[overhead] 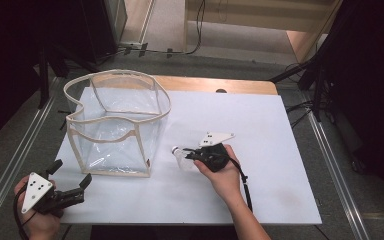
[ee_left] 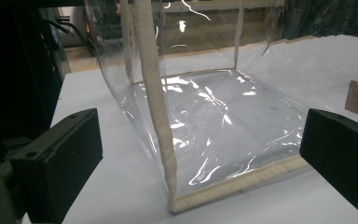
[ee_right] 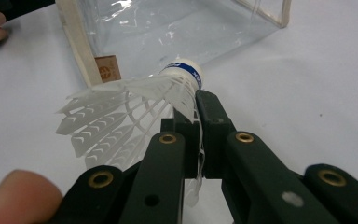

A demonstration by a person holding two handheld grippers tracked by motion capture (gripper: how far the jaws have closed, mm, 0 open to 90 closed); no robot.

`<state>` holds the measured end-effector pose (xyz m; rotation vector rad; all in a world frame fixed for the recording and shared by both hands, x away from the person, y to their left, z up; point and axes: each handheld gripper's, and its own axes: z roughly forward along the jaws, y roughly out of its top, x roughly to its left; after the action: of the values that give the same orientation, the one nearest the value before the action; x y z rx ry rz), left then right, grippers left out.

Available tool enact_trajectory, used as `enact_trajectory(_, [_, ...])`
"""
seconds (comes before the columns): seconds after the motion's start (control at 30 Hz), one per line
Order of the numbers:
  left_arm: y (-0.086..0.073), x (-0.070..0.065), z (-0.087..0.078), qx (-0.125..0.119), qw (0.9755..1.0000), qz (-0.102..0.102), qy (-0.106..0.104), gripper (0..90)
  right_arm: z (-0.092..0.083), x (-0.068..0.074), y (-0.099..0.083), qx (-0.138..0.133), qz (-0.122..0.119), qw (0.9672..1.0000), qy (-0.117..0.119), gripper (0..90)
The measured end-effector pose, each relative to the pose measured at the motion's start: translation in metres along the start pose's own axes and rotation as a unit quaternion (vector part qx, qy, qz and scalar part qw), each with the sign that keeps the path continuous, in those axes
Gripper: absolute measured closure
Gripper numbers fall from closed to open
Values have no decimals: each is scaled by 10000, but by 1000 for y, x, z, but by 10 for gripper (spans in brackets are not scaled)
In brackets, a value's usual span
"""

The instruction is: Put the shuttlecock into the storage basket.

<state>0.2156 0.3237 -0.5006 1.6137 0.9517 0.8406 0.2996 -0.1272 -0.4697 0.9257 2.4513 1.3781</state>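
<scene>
A white shuttlecock [ee_right: 135,105] with a blue-banded cork tip is pinched by its feather skirt in my right gripper [ee_right: 192,122], which is shut on it. From above, the shuttlecock [overhead: 182,158] pokes out left of that gripper [overhead: 194,155], just right of the clear plastic bag. The bag [overhead: 115,122], with cream fabric edging, stands open-topped on the white table. My left gripper [overhead: 70,181] rests at the table's front left corner, open, with nothing between its jaws; its own view looks at the bag's near corner seam [ee_left: 161,121].
The white tabletop [overhead: 260,130] has bare room to the right of the bag. A wooden strip [overhead: 215,85] runs along the far edge. Dark stands and cables surround the table. A small brown label [ee_right: 107,69] sits on the bag's lower corner.
</scene>
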Motion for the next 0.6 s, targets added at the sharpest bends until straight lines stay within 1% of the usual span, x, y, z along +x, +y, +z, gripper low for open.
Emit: enact_trajectory(0.6, [0,0,0,-2,10000,-3,-4,0,-16,-1,19,-198,-84,9998,-47,855])
